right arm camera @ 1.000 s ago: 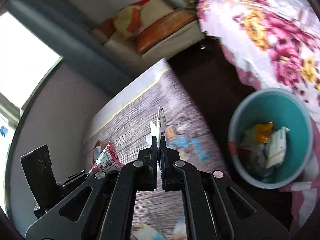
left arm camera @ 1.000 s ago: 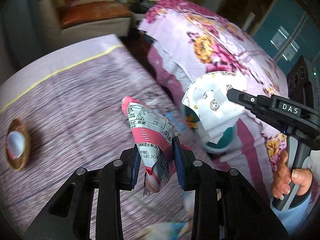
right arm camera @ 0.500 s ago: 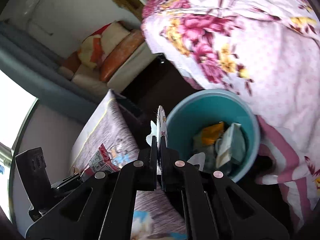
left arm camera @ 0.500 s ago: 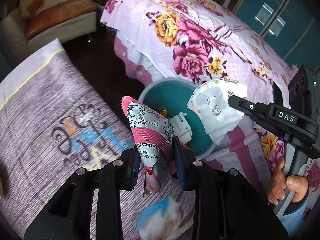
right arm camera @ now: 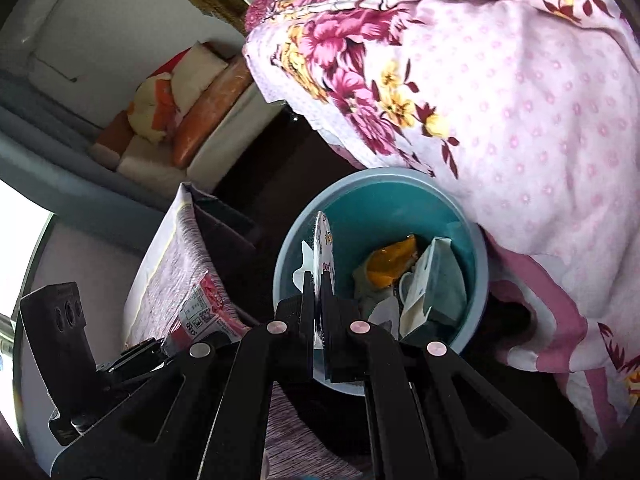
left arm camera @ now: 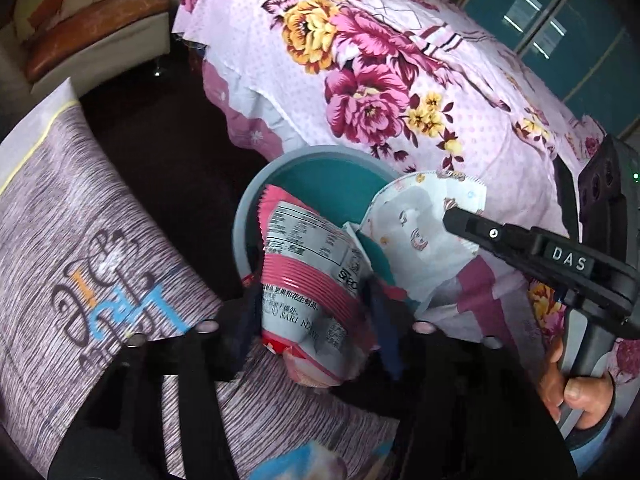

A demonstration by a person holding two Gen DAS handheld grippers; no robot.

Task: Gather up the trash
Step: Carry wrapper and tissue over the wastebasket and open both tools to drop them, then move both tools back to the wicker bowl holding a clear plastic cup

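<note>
Pointing up-left at frame centre, our pink wrapper [left arm camera: 308,280] stands between the opening left gripper [left arm camera: 316,320] jaws, before the teal bin [left arm camera: 320,168]; our right gripper [right arm camera: 318,300] pinches the white packet [right arm camera: 323,248] tight.

Ahead of me a bed is draped in a pink floral bedspread [left arm camera: 380,80] with magenta and yellow blooms, hanging down to the dark floor [left arm camera: 160,140]. At upper left I see a pale sofa [left arm camera: 100,44] carrying an orange cushion [left arm camera: 96,12] and a cream-and-orange pillow [right arm camera: 160,108]. A purple streaked cloth [left arm camera: 60,208] with blue and brown lettering covers the near surface; teal cabinet doors [left arm camera: 560,28] stand behind the bed.
</note>
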